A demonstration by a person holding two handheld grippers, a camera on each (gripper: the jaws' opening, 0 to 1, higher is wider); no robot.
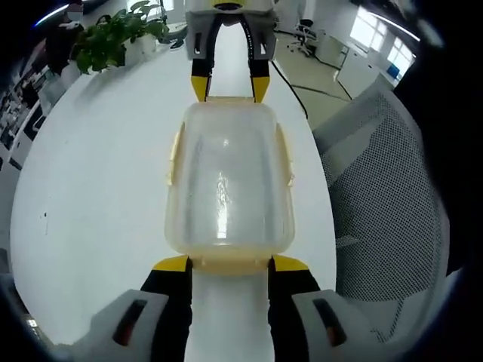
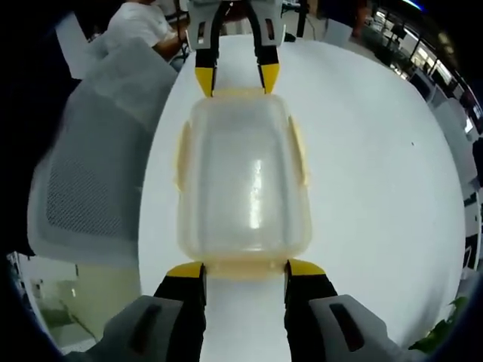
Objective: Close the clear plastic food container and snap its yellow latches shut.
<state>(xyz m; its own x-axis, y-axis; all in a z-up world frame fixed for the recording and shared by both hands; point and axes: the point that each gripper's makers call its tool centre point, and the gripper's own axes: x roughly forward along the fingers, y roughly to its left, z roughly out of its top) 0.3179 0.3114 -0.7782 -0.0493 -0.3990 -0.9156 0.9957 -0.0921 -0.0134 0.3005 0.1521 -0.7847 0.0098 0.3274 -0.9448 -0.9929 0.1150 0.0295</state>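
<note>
The clear plastic container [image 1: 226, 181] lies lengthwise on the white table [image 1: 98, 173] with its lid on. Yellow latches [image 1: 175, 154] run along both long sides. My left gripper [image 1: 232, 264] is open, its yellow tips on either side of the near end latch. The right gripper [image 1: 229, 87] faces it at the far end, also open, tips at the container's edge. In the right gripper view the same container [image 2: 245, 181] sits between my right gripper [image 2: 245, 269] and the left gripper [image 2: 235, 79]. Whether the side latches [image 2: 299, 151] are snapped down I cannot tell.
A grey mesh chair [image 1: 385, 188] stands close to the table edge beside the container, also visible as the chair [image 2: 90, 173]. A potted plant [image 1: 113, 38] sits at the table's far end. A person [image 2: 143, 19] sits beyond the table. Bare tabletop [image 2: 377, 151] spreads on the other side.
</note>
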